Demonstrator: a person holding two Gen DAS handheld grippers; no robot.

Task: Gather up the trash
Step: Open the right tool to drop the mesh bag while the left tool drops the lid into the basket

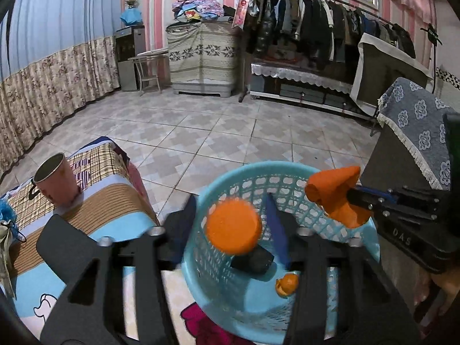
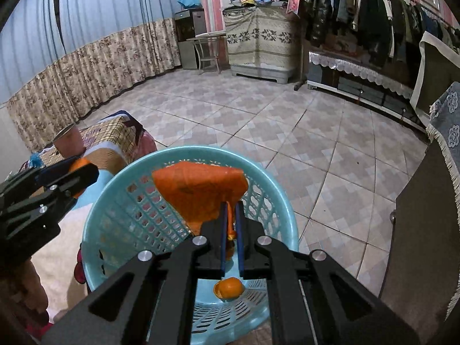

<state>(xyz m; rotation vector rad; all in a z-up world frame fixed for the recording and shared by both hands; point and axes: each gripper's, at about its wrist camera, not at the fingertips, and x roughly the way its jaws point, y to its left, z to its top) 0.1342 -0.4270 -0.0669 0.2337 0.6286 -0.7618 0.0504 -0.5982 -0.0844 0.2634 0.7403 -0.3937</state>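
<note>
A light blue plastic basket stands at the edge of a cloth-covered table. My right gripper is shut on a large piece of orange peel and holds it over the basket. My left gripper is open, its fingers astride the basket's near wall. A round orange piece is between them, blurred, inside the basket's mouth; whether it is touched I cannot tell. A small orange peel lies on the basket's bottom beside a dark object.
A pink cup stands on the patterned tablecloth at the left. A dark cabinet with a blue floral cover is close on the right. A tiled floor, a clothes rack and covered furniture lie beyond.
</note>
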